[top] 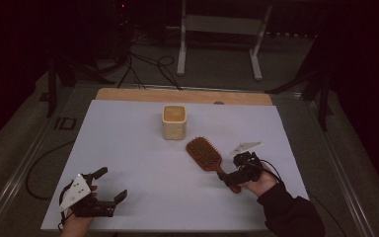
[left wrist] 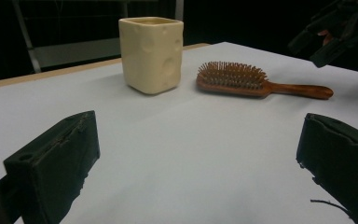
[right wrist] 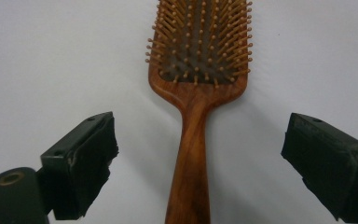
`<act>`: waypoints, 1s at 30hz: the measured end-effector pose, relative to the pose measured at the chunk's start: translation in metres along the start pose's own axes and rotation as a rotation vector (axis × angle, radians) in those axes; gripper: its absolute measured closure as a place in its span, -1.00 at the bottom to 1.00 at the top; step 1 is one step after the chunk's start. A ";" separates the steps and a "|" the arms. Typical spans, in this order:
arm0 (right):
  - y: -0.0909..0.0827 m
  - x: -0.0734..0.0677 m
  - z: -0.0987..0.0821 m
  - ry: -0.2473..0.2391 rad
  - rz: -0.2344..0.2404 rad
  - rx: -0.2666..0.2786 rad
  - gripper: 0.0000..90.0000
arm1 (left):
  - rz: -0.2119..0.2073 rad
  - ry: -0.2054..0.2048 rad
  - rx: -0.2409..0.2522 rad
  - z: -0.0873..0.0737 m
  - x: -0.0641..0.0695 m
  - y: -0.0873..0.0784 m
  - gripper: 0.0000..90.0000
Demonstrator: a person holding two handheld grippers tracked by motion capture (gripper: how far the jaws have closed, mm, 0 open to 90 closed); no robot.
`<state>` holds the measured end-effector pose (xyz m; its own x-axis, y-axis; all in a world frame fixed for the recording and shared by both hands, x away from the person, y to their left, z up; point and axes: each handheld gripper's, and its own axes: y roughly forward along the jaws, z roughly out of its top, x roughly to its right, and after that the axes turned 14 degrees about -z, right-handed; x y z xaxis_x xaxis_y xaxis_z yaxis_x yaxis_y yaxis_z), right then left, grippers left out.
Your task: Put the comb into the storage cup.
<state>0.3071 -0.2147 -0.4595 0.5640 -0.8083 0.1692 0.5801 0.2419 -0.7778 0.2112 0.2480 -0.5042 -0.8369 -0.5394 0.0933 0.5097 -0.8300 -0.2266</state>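
White matte sheet point(top: 128, 163) on table; I see wooden bristled hairbrush point(right wrist: 198, 70) at 12 between spread right gripper point(right wrist: 200, 163); left gripper point(left wrist: 196, 163) open, empty.

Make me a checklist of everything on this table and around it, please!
Surface: white sheet over a wooden table, bare around the things.
Job's things: wooden hairbrush lying bristles up; cream square cup upright behind it, apart from it.
Clutter: nothing seen.
Grippers: right gripper open, jaws either side of the brush handle, not touching; left gripper open, empty, near the front left corner.
Cables: black cable trailing from the right gripper; more cables on the floor.
Surroundings: dark room, white metal frame behind the table.
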 end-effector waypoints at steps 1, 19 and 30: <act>0.002 -0.001 0.000 0.000 -0.006 -0.006 -0.79 | -0.001 0.001 -0.001 0.000 0.000 0.000 -1.00; 0.042 -0.012 0.009 -0.038 0.004 -0.219 -0.62 | 0.000 -0.004 0.011 0.001 0.000 -0.002 -1.00; 0.050 -0.013 0.022 -0.058 -0.015 -0.318 -0.13 | 0.002 -0.006 0.011 0.001 0.000 -0.002 -1.00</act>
<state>0.3417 -0.1800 -0.4873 0.5947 -0.7763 0.2090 0.3806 0.0429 -0.9237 0.2099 0.2498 -0.5031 -0.8350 -0.5415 0.0983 0.5133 -0.8307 -0.2157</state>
